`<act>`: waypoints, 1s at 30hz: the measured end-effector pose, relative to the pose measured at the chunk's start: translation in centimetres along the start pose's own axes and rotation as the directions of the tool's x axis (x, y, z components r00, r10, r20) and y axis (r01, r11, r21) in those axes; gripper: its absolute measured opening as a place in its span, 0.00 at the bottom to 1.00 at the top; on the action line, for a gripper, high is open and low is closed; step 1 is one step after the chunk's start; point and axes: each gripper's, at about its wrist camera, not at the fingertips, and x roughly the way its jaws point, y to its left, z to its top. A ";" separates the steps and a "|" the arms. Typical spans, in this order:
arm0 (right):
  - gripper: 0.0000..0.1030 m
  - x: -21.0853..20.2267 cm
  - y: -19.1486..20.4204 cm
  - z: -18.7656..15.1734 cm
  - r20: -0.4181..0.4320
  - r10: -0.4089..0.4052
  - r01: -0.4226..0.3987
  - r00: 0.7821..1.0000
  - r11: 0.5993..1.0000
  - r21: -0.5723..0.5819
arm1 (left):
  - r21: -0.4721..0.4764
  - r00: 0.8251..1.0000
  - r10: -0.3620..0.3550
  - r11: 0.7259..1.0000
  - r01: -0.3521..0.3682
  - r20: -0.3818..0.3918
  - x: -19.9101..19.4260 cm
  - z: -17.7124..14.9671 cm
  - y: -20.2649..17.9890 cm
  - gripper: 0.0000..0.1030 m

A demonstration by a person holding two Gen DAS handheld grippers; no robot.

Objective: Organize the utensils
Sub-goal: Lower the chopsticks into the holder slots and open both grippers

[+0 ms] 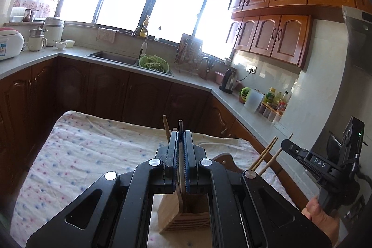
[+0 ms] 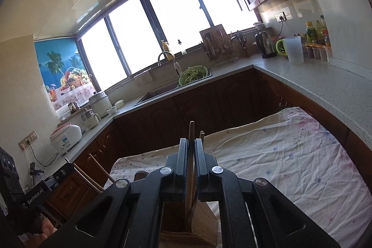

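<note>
My left gripper (image 1: 180,135) is shut on a thin metal utensil (image 1: 180,124) that stands upright. Its lower end reaches into a wooden utensil holder (image 1: 172,213) below the jaws. A wooden stick (image 1: 166,128) rises just behind the left finger. To the right, a hand (image 1: 320,213) holds my right gripper (image 1: 284,145) beside slanting chopsticks (image 1: 265,155). In the right wrist view, my right gripper (image 2: 190,141) is shut on a round-tipped wooden handle (image 2: 191,129) that runs down into the wooden holder (image 2: 204,217). A second stick (image 2: 201,134) shows behind its right finger. The left gripper (image 2: 66,165) sits at the lower left near chopsticks (image 2: 93,174).
The holder stands on a table under a dotted white cloth (image 1: 88,155) (image 2: 290,155). A grey L-shaped counter (image 1: 246,113) with dark cabinets wraps around it, carrying a sink, a green colander (image 1: 154,63), a kettle (image 2: 266,44) and bottles. A wooden chair back (image 1: 222,157) sits beyond the holder.
</note>
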 end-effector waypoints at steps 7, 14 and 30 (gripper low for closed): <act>0.06 1.2 -0.2 -1.2 -0.049 -0.010 0.010 0.999 1.000 -0.003 | 0.004 0.998 0.008 1.000 -0.008 -0.061 1.4 -1.2 0.1 0.03; 0.06 1.4 -0.1 -0.9 -0.065 -0.010 0.010 0.998 1.000 -0.001 | -0.001 0.997 0.008 1.000 -0.008 -0.073 1.6 -1.2 0.2 0.04; 0.84 -1.4 -1.2 -0.5 -0.020 0.011 -0.010 1.000 0.999 0.047 | -0.042 0.992 0.057 0.997 -0.062 -0.113 0.4 -1.6 1.3 0.61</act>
